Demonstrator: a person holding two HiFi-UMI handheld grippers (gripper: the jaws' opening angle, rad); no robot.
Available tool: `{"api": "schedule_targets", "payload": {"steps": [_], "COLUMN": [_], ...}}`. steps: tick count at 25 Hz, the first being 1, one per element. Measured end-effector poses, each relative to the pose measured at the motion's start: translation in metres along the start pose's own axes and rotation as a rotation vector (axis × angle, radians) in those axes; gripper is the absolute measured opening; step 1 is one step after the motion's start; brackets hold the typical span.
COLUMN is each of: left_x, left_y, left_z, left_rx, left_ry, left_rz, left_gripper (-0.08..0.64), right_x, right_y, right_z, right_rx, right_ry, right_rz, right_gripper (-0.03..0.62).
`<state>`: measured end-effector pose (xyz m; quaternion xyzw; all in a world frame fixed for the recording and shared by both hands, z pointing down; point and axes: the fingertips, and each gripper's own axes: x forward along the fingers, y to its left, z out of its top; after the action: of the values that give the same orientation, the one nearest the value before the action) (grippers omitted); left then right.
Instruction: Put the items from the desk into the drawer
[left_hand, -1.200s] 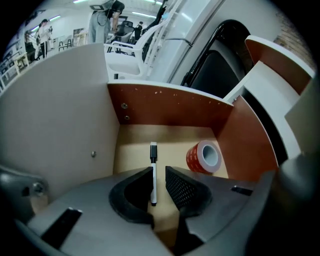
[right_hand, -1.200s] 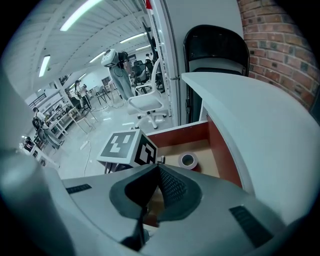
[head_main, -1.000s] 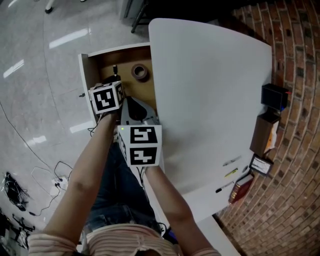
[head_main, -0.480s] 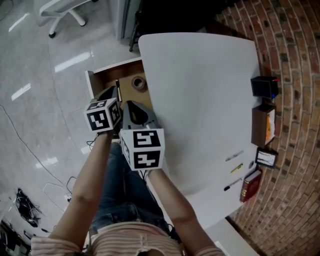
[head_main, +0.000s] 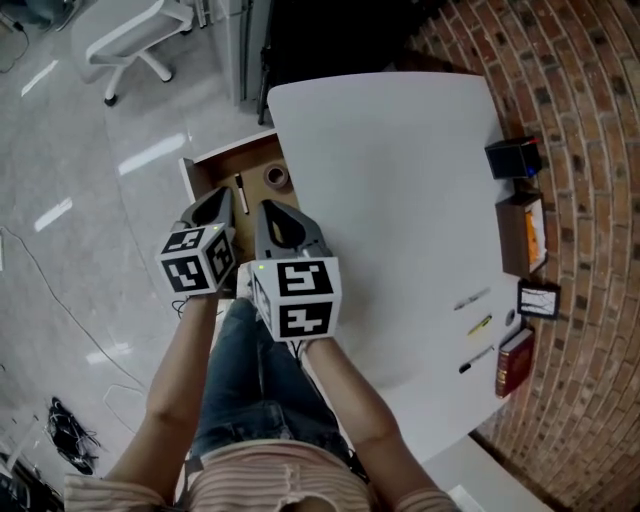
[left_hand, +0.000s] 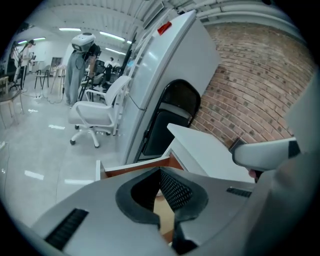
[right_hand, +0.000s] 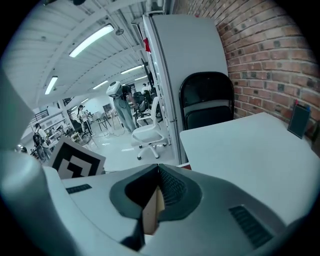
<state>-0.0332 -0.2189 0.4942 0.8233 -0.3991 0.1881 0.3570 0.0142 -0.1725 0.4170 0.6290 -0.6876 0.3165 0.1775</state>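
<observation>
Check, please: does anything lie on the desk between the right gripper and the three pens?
Nothing visible does. The desk is bare between the right gripper and the pens; the book lies beyond them.

Left tongs (head_main: 224, 193) closed, right tongs (head_main: 270, 207) closed, side by side, empty

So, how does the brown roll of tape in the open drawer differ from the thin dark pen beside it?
The brown roll of tape is a round ring with a hole; the thin dark pen is a long straight stick. The tape is brownish, the pen mostly black. The tape lies nearer the white desk, the pen farther from it. Both lie flat in the open wooden drawer.
</observation>
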Motion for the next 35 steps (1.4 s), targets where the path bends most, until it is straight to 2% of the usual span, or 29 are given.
{"api": "schedule_targets", "payload": {"steps": [10, 21, 27, 35], "left_x": [-0.056, -0.115, -0.141, -0.173], "left_y": [-0.031, -0.06, -0.073, -0.089], "left_z": [0.042, 0.089, 0.097, 0.107], "left_rx": [0.084, 0.258, 0.323, 0.395], "left_ry": [-0.109, -0.2, -0.236, -0.294], "left_rz": [-0.064, -0.139, -0.157, -0.179], "left_gripper": [0.008, 0.008, 0.008, 0.008], "right_x": [-0.036, -0.097, -0.123, -0.153], "right_y": [-0.007, -0.019, -0.032, -0.031], "right_z": [0.019, 0.052, 0.059, 0.072], "right_rx": [-0.021, -0.065, -0.079, -0.075], "right_ry": [-0.085, -0.223, -0.292, -0.368], "right_rz": [-0.02, -0.003, -0.03, -0.009], "right_gripper": [0.017, 0.017, 0.017, 0.017]}}
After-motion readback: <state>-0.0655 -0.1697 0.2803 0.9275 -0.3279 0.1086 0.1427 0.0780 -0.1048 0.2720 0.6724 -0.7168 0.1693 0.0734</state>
